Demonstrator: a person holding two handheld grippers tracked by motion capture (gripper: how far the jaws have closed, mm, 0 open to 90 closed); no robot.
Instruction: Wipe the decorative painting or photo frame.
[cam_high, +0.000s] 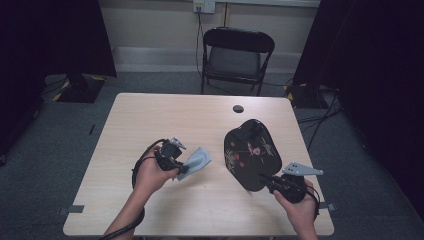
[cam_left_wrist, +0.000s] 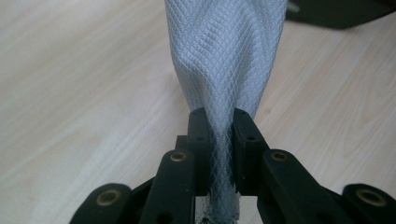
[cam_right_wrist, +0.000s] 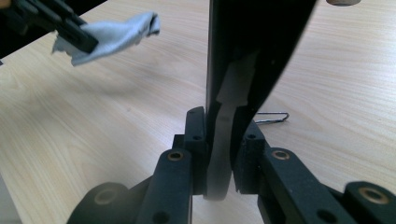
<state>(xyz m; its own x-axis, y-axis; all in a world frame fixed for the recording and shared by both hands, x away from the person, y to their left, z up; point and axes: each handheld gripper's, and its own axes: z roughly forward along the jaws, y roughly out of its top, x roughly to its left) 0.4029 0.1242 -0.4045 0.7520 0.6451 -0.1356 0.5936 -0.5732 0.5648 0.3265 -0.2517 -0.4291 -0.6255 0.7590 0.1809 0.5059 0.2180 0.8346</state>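
Left gripper (cam_high: 184, 168) sits at about 8 o'clock on the pale wood-grain bench (cam_high: 165, 115), held in the person's left hand (cam_high: 150, 174). Its fingers (cam_left_wrist: 200, 140) are clamped tight on a light grey, diamond-weave cloth (cam_high: 198, 161); the left gripper view shows the cloth (cam_left_wrist: 224, 60) pinched between both pads and fanning out beyond them, above the bench. In the high view the cloth sticks out toward 2 o'clock from that gripper, clear of the tray.

Black lacquered tray with rounded corners and a painted flower-and-branch pattern (cam_high: 250, 152) sits at about 4 o'clock on the bench, tilted, its near edge lifted.

Right gripper (cam_high: 264, 179) is at 5 o'clock, in the right hand (cam_high: 299, 200), with a grey three-cornered plate (cam_high: 302, 170) on top. Its fingers (cam_right_wrist: 195, 135) pinch the tray's thin rim (cam_right_wrist: 219, 140) from both sides. A bent wire clip (cam_right_wrist: 271, 117) lies on the bench just beyond. The cloth (cam_right_wrist: 112, 35) shows at 10 o'clock in the right gripper view.

A round black grommet (cam_high: 238, 108) is at 1 o'clock; a black folding chair (cam_high: 235, 57) stands behind the bench.
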